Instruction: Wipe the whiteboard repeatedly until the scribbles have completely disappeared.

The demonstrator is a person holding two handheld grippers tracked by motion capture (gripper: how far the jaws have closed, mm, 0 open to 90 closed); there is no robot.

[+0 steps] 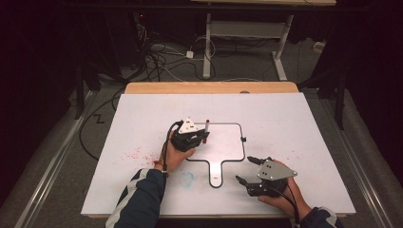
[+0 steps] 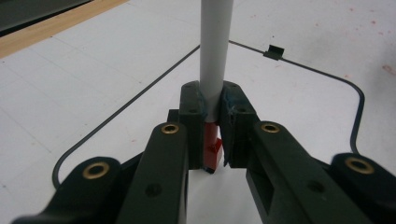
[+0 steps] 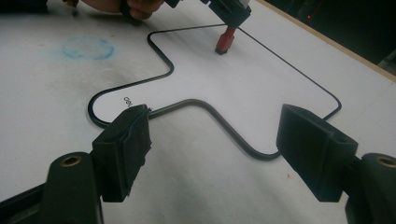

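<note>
The marker (image 2: 214, 56) clamped between the black jaws of the left gripper (image 2: 212, 119) is white with a red tip. Under the tip lies a white board (image 1: 228, 142) edged in black. Beside the open black right gripper (image 3: 215, 149), a blue smudge (image 3: 88, 47); left of the marker, red specks (image 1: 135, 154).

marker (image 2: 215, 56) clamped in hand-held gripper (image 2: 212, 116)

One marker (image 2: 215, 51), one whiteboard (image 1: 228, 142), two tools.
</note>
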